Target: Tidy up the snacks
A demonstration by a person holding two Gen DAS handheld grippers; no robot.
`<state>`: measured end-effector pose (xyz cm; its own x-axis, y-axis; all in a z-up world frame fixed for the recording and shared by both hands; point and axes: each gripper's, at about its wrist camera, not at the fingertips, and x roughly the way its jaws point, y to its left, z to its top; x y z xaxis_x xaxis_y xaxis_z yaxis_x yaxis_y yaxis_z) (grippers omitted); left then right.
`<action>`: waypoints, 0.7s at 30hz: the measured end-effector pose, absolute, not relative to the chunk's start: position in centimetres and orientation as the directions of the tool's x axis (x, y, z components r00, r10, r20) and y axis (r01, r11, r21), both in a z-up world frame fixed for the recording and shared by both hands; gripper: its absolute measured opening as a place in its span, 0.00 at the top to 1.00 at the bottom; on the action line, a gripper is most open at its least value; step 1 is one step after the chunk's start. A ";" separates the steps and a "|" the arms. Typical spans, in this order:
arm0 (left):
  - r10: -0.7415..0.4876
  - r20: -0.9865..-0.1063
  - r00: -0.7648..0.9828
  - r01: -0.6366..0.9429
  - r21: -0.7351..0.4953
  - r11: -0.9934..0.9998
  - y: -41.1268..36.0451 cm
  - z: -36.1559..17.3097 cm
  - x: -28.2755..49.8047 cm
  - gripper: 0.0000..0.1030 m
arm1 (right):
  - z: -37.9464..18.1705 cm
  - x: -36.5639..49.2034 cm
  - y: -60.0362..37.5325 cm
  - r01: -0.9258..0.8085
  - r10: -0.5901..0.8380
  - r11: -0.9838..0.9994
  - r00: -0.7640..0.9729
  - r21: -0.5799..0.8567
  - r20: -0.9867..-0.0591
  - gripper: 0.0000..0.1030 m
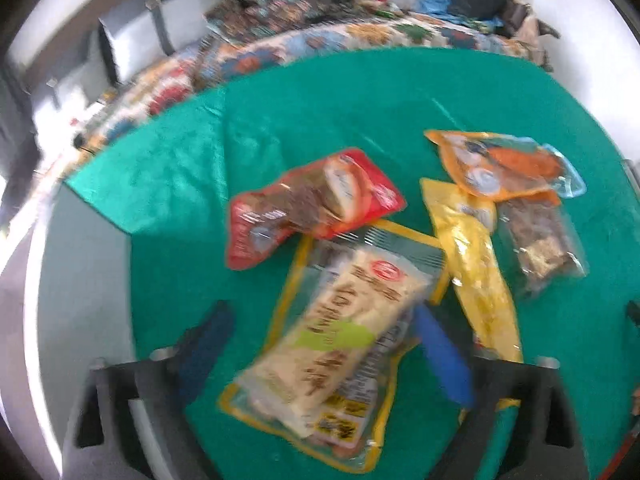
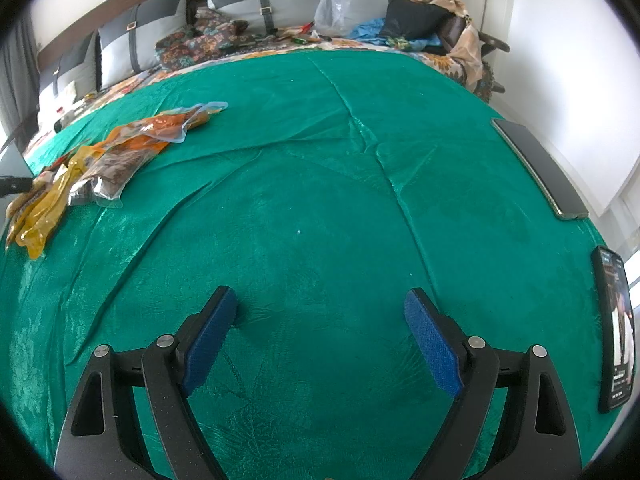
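Note:
In the left wrist view a cream snack packet with a yellow border [image 1: 336, 328] lies blurred between the blue pads of my left gripper [image 1: 322, 310]. The right pad overlaps the packet's edge, while green cloth shows between the left pad and the packet. A red packet [image 1: 316, 208] rests on its far end. To the right lie an orange packet [image 1: 504, 164], a yellow packet [image 1: 480, 272] and a clear packet of brown pieces [image 1: 540, 240]. My right gripper [image 2: 320, 294] hangs open over bare green cloth [image 2: 320, 184], far from the snack pile [image 2: 112, 168] at the left.
Two phones lie by the cloth's right edge, one dark [image 2: 540, 168] and one lit [image 2: 616, 332]. The green cloth ends at the left over a pale surface [image 1: 84, 280]. Behind are a patterned bedspread [image 1: 320, 40], grey pillows [image 2: 260, 4], a plastic bag [image 2: 336, 8] and heaped clothes [image 2: 424, 20].

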<state>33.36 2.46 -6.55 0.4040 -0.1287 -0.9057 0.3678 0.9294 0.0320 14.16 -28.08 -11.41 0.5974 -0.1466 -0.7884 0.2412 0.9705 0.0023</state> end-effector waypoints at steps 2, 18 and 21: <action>-0.123 -0.893 0.433 0.314 0.021 0.949 3.4 -5.8 32.9 0.75 | -11.4 14.2 -28.1 0.241 -0.147 0.970 0.597 0.002 -0.788 0.14; -0.112 -0.891 0.440 0.094 -0.079 0.992 7.6 -8.4 13.3 0.75 | -11.4 14.2 -28.1 0.243 -0.148 0.970 0.596 0.002 -0.789 0.13; -0.087 -0.858 0.506 0.106 -0.039 0.994 7.2 -9.1 12.5 0.36 | -11.4 14.2 -28.1 0.243 -0.148 0.970 0.596 0.002 -0.789 0.13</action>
